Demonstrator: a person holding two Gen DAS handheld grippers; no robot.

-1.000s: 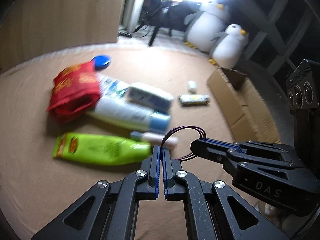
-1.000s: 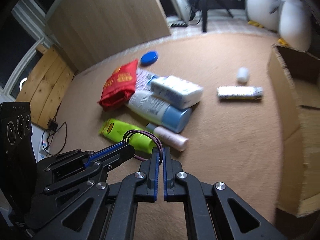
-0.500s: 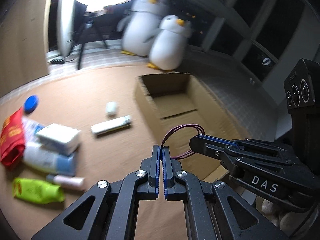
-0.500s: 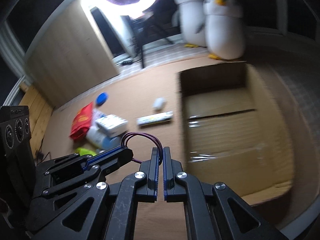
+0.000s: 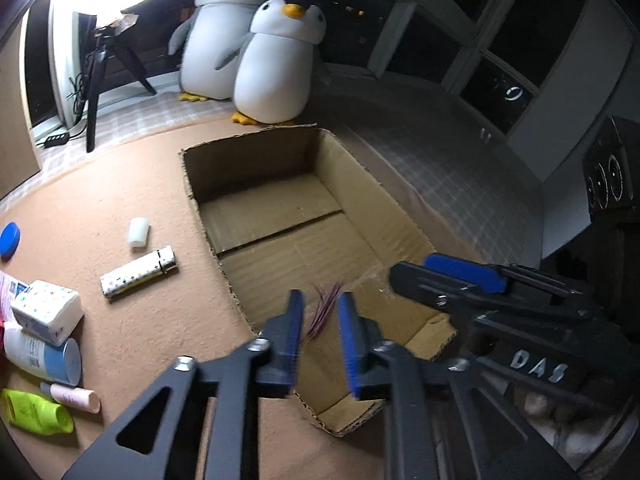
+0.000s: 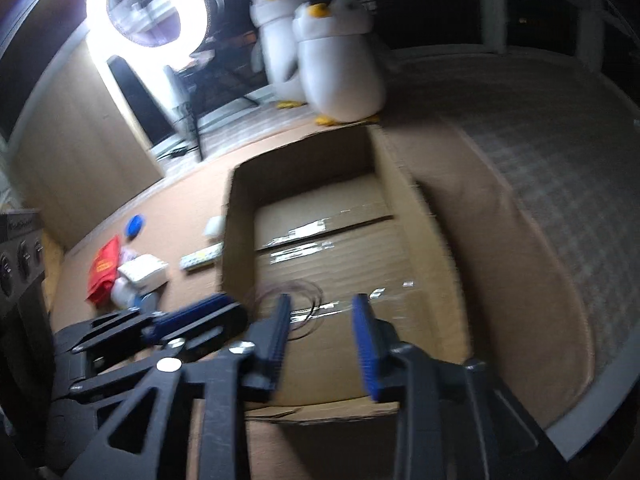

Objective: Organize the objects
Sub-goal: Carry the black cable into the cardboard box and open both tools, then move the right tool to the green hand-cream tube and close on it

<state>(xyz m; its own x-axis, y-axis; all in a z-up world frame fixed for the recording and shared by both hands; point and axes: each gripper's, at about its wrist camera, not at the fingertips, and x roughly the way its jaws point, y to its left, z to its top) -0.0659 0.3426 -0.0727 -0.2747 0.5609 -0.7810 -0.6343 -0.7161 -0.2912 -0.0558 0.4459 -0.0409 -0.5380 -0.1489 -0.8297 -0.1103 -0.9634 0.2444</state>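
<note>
I am holding both tongs over the open cardboard box (image 5: 352,184) on the tan carpet (image 5: 120,184). My left tongs (image 5: 319,322) are standing open, gripping nothing; between their blue pads (image 5: 294,320) a blurred purple cable loop (image 5: 324,310) is showing above the box floor. My right tongs (image 6: 322,330) are also gaping wide and empty, with the same thin loop (image 6: 292,300) lying blurred just ahead of them inside the box (image 6: 240,208). Whether the loop is falling or resting, I cannot tell. Left of the box, the patterned lighter-like case (image 5: 138,272), a small white cap (image 5: 139,232), the tissue pack (image 5: 46,312), the white-and-blue bottle (image 5: 44,356) and the green tube (image 5: 38,416) are lying on the carpet.
</note>
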